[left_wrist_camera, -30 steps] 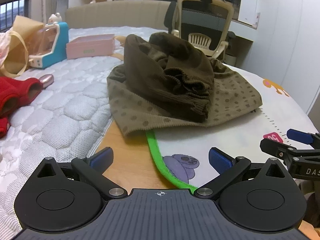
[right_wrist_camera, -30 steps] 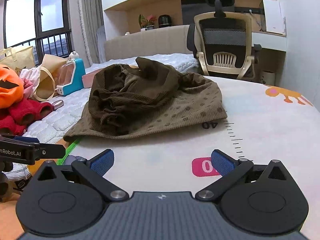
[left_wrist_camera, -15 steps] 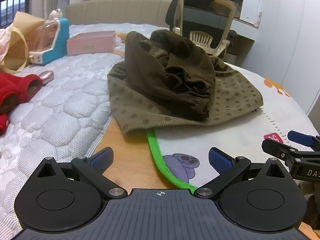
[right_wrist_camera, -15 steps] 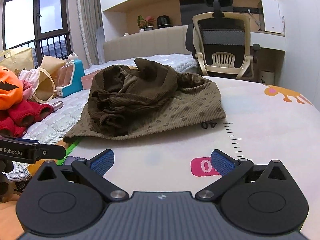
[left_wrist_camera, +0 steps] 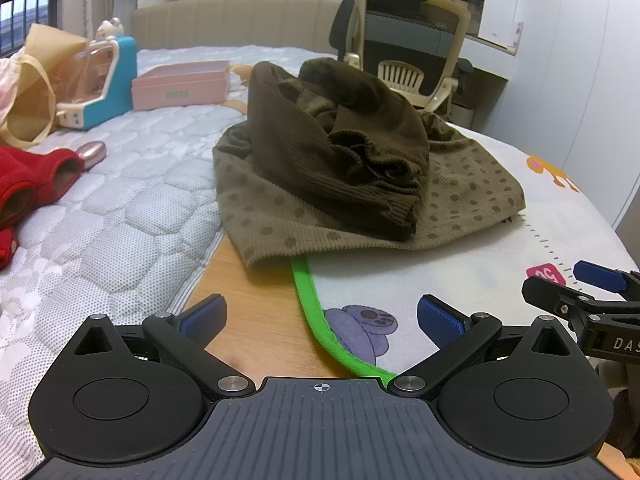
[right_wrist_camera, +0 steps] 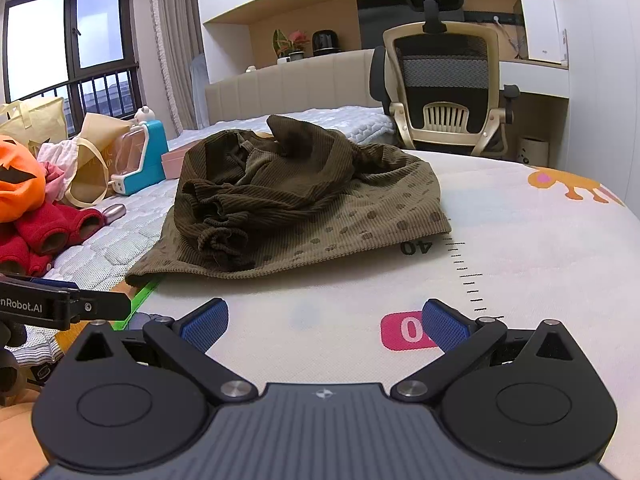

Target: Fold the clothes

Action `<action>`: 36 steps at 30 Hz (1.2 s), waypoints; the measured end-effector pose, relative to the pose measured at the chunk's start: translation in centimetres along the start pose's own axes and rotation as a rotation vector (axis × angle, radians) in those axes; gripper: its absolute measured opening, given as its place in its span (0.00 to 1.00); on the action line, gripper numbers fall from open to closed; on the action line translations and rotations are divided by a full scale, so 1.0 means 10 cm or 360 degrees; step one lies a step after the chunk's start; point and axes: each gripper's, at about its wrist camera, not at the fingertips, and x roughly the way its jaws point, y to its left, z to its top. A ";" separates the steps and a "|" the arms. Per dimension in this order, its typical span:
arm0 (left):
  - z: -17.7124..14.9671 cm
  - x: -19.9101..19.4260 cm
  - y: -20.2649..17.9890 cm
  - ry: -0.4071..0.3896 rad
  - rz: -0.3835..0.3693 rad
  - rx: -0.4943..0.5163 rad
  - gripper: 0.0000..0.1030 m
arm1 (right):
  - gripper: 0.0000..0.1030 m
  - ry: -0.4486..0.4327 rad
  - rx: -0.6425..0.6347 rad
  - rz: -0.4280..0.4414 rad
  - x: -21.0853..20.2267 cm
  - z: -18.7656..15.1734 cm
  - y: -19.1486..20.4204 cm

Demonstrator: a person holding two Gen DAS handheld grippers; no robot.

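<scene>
A crumpled brown corduroy garment (left_wrist_camera: 344, 168) lies on the play mat (right_wrist_camera: 520, 240), far ahead of both the left gripper (left_wrist_camera: 320, 316) and right gripper (right_wrist_camera: 325, 322), whose jaws stand apart, empty.

"40" and "0" on mat (right_wrist_camera: 520, 240)

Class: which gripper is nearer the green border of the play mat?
Left. The left gripper hovers directly over the green border; the right gripper is over the mat's middle, further right.
</scene>
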 end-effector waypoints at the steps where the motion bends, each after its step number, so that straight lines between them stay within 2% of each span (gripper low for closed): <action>1: 0.00 0.00 0.00 0.0001 0.0000 0.0001 1.00 | 1.00 0.0000 0.0002 0.0001 0.00 0.00 0.00; 36: 0.01 0.00 0.00 0.0011 0.0001 0.0005 1.00 | 1.00 0.0015 0.0025 0.0000 0.02 -0.02 -0.03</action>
